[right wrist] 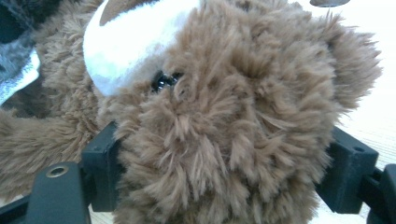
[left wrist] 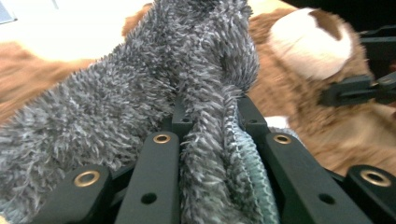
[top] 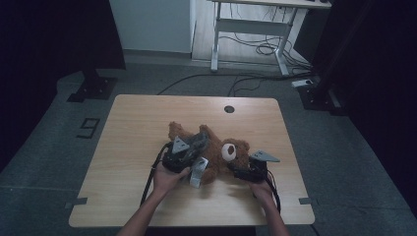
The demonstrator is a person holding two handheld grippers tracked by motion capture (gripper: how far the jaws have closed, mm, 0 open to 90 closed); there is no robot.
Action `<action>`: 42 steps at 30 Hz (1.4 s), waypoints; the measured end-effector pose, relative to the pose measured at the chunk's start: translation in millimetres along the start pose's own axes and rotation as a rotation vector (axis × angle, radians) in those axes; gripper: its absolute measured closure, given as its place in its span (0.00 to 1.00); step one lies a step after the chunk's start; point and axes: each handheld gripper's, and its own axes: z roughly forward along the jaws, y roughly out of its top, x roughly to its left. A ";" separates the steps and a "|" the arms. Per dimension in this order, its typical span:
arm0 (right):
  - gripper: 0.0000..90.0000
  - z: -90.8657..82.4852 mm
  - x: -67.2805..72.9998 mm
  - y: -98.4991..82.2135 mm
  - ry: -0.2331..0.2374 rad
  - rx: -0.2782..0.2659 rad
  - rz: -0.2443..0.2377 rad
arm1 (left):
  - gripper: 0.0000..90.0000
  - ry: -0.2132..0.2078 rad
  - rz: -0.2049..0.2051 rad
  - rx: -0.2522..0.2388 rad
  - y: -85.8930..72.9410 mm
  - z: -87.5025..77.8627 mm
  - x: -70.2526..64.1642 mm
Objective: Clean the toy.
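Two claws work one brown teddy bear (top: pixel 221 155) that lies near the middle of the tabletop (top: pixel 133 128), and I go from left to right across the high view. My left claw (top: pixel 189 147) sits over the bear's body, and in the left gripper view (left wrist: pixel 212 140) its jaws are drawn close together on a fold of shaggy grey cloth (left wrist: pixel 154 88) with a pale teal edge. That cloth (top: pixel 196 147) drapes over the bear's middle, one end hanging down toward me. Beyond the cloth I see the bear's white muzzle (left wrist: pixel 310 44) and the other claw's black jaws at the far right edge of that view. Next comes the bear's head, muzzle (top: pixel 227 151) turned up. My right claw (top: pixel 235 172) meets that head from the near right side. In the right gripper view (right wrist: pixel 219 163) its jaws stand wide, one on each side of the furry head (right wrist: pixel 224 102), pressed into the fur.
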 end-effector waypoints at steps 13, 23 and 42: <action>0.20 -1.0 0.3 -1.4 0.006 0.053 0.048 | 0.81 0.029 -0.091 0.034 -28.2 -4.6 25.3; 0.26 16.1 -11.0 5.8 -0.007 0.013 0.038 | 0.81 0.013 -0.139 0.035 -18.6 10.1 40.7; 0.16 -17.4 -9.0 10.1 -0.007 -0.072 0.023 | 0.81 0.103 -0.126 0.013 -35.6 -51.9 58.6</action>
